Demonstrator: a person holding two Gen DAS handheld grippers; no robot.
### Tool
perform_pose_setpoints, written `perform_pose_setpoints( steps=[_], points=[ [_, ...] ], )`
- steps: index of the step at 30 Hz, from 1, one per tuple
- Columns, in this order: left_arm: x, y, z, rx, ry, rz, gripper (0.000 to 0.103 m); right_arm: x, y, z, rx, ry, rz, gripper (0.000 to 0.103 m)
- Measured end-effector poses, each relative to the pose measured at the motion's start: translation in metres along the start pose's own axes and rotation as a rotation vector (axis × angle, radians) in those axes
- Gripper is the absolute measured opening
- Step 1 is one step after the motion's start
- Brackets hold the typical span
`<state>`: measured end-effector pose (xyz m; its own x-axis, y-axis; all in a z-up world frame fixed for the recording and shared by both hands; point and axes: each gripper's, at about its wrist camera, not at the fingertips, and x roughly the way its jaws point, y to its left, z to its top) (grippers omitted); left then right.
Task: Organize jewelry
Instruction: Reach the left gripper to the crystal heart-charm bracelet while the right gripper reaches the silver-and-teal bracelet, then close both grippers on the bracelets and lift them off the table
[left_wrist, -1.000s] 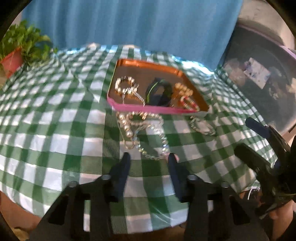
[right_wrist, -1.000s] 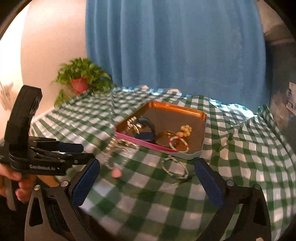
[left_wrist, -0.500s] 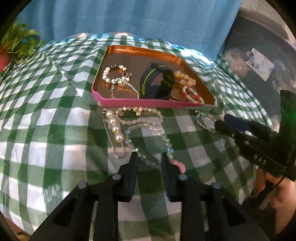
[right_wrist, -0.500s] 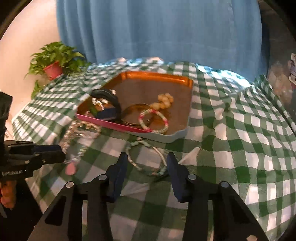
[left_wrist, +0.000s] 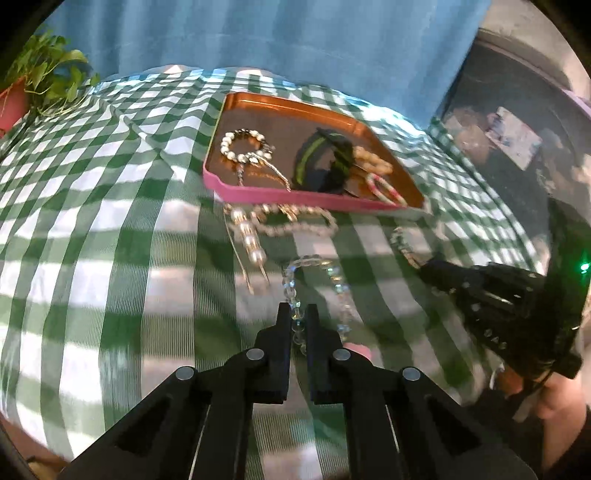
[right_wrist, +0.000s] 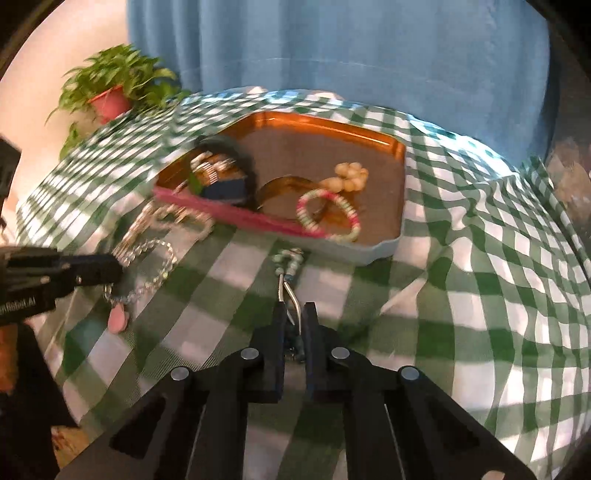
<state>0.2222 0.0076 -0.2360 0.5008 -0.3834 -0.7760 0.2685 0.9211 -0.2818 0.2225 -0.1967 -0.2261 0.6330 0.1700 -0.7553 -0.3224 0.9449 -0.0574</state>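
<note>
An orange tray with a pink rim (left_wrist: 295, 194) (right_wrist: 236, 214) holds a pearl bracelet (left_wrist: 243, 144), a black-and-green band (left_wrist: 321, 162) and a pink-and-white bead bracelet (right_wrist: 328, 214). In front of it on the checked cloth lie a pearl strand (left_wrist: 295, 225) and a clear crystal necklace (left_wrist: 314, 266) with a pink tag (right_wrist: 118, 319). My left gripper (left_wrist: 297, 310) is closing, and its pads pinch the crystal strand. To its right, my right gripper (right_wrist: 295, 310) is closing tight on a green-beaded wire bracelet (right_wrist: 290, 258), squeezed into a narrow loop.
A potted plant (right_wrist: 114, 88) stands at the table's far left corner, before a blue curtain (left_wrist: 277, 44). The green-and-white cloth (right_wrist: 480, 295) drapes over the near table edge. A person's hand (left_wrist: 554, 398) holds the right gripper. Dark clutter lies off to the right.
Both grippers went from open to closed. The right one dropped forward onto the green bracelet and squashed its loop. The left one narrowed onto the crystal strand.
</note>
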Motion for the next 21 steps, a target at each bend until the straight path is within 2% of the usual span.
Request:
perform_pose_setpoints(
  steps=[4, 7, 9, 12, 13, 14, 17, 21],
  points=[
    [-0.018, -0.005, -0.017, 0.013, -0.005, 0.008, 0.007, -0.021, 0.017, -0.023, 0.01, -0.008, 0.046, 0.007],
    [-0.013, -0.005, -0.018, 0.006, 0.017, -0.001, 0.008, -0.029, 0.023, -0.028, 0.024, -0.029, 0.073, 0.001],
    [-0.008, -0.005, -0.015, 0.012, 0.026, 0.034, 0.01, -0.027, 0.024, -0.027, 0.015, -0.031, 0.079, 0.001],
    [-0.002, -0.007, -0.015, 0.045, 0.018, 0.088, 0.01, -0.019, 0.028, -0.024, -0.041, -0.026, 0.055, 0.011],
    [0.0, -0.01, -0.014, 0.071, 0.017, 0.099, 0.011, -0.018, 0.028, -0.022, -0.043, -0.031, 0.058, 0.025],
    [0.001, -0.01, -0.013, 0.087, 0.014, 0.108, 0.011, -0.018, 0.027, -0.019, -0.036, -0.042, 0.064, 0.032],
    [0.003, -0.012, -0.011, 0.099, 0.001, 0.127, 0.012, -0.016, 0.024, -0.011, -0.04, -0.063, 0.071, 0.032],
    [0.003, -0.008, -0.011, 0.083, -0.022, 0.117, 0.012, -0.008, 0.021, -0.005, -0.048, -0.054, 0.064, 0.032]
  ],
)
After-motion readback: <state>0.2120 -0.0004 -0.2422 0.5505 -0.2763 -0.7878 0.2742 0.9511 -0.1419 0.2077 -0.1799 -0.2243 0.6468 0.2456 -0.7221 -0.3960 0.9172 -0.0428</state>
